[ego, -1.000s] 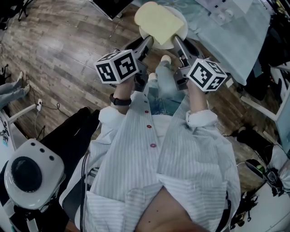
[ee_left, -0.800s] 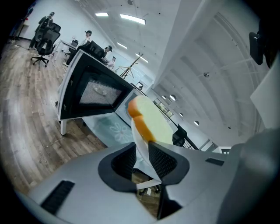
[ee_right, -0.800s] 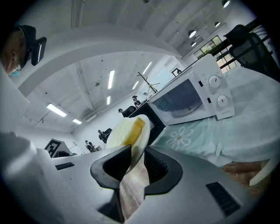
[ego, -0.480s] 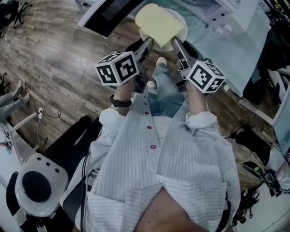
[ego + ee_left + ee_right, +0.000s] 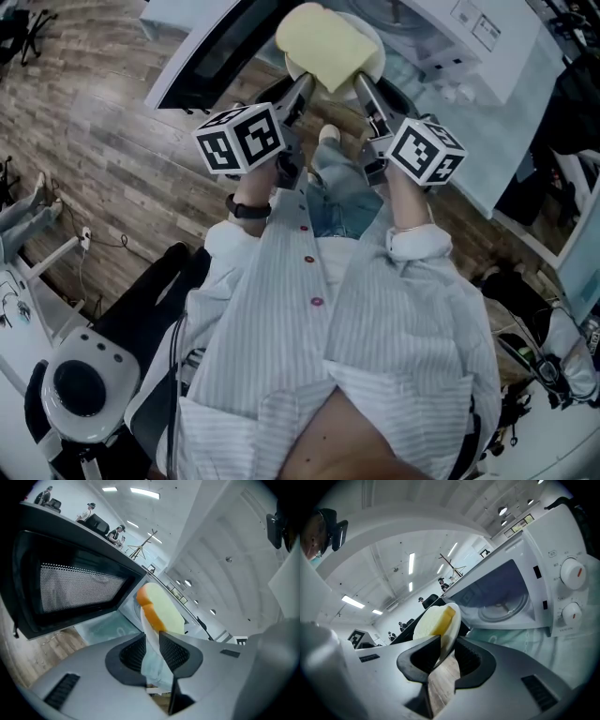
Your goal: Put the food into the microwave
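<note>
My left gripper (image 5: 151, 645) and right gripper (image 5: 446, 654) each pinch the rim of the plate (image 5: 375, 54) from opposite sides. The bread slice (image 5: 326, 41) lies on it between them. Just ahead the microwave (image 5: 562, 569) stands open, its door (image 5: 70, 590) swung out beyond my left fingers and its cavity (image 5: 506, 599) open past my right. Door and oven sit nearer than a second ago, with my grip unchanged.
</note>
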Tool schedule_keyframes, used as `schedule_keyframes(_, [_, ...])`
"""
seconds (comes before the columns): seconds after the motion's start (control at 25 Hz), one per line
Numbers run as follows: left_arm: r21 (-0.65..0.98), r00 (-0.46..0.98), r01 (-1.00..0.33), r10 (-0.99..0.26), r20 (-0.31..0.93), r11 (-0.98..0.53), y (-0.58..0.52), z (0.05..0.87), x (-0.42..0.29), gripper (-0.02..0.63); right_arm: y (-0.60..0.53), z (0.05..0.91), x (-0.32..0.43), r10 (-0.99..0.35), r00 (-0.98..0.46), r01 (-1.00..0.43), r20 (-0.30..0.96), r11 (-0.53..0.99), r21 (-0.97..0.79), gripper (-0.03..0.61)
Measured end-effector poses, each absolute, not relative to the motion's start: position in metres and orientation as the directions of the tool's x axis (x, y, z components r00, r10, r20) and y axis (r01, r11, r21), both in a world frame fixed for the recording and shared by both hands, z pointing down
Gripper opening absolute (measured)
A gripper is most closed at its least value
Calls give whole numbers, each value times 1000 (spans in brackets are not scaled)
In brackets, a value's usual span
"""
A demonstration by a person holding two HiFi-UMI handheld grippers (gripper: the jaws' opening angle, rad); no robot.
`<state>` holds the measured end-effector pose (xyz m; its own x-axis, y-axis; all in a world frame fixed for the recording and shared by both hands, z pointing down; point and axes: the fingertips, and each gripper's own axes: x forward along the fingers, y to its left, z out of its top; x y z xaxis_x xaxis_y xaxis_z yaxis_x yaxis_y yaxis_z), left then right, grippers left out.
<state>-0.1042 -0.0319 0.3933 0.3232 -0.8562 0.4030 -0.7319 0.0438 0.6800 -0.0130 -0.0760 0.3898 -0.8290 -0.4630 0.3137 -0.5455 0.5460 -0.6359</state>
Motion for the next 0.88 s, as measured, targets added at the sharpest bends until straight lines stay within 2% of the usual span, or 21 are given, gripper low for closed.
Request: schedule_keyframes(0.88, [682,333,-728,-835,439,68,-94,405,-115,94,-138,406,-24,-437,-826,-554,355,515,-654,101])
